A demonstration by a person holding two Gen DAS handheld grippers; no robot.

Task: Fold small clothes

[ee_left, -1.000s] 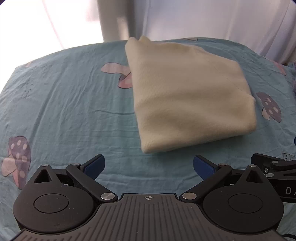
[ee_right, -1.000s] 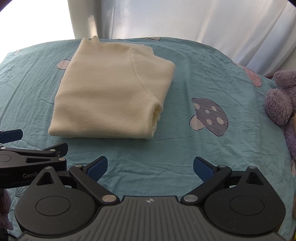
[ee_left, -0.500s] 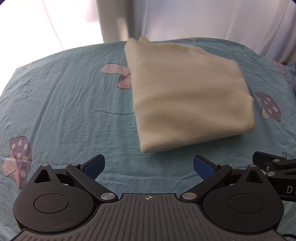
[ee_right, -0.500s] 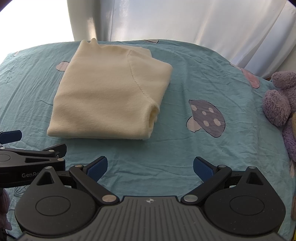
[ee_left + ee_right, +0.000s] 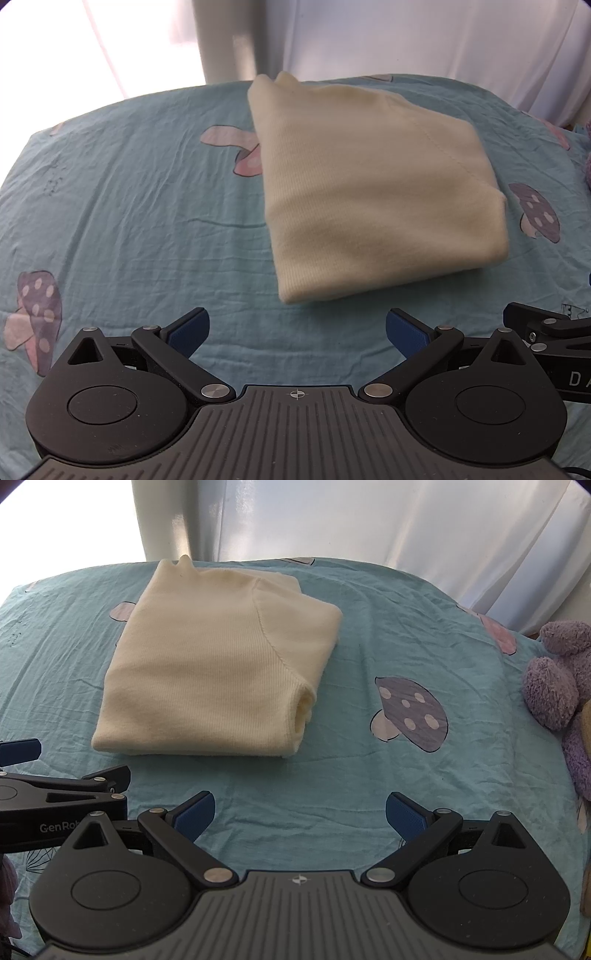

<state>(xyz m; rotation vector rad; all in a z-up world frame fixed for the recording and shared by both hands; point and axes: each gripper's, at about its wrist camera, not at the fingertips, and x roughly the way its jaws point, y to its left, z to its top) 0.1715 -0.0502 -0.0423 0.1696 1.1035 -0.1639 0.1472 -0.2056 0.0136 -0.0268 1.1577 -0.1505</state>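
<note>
Left wrist view: one cream knit sweater (image 5: 373,195), folded, lies on the teal mushroom-print bedsheet (image 5: 129,206) ahead of the left gripper (image 5: 297,330), whose blue-padded fingers (image 5: 186,330) are spread wide with nothing between them. At the right edge the other tool pokes in, cut off, with only "DA" readable. Three printed mushrooms show, one half tucked under the sweater.

Right wrist view: the right gripper (image 5: 300,810) is splayed apart too, empty, short of the sweater (image 5: 218,664). The left gripper (image 5: 62,794) enters from the left, lettered "GenRo", the rest covered. A purple plush toy (image 5: 557,679) is cropped at the right; white curtains (image 5: 369,520) hang behind.
</note>
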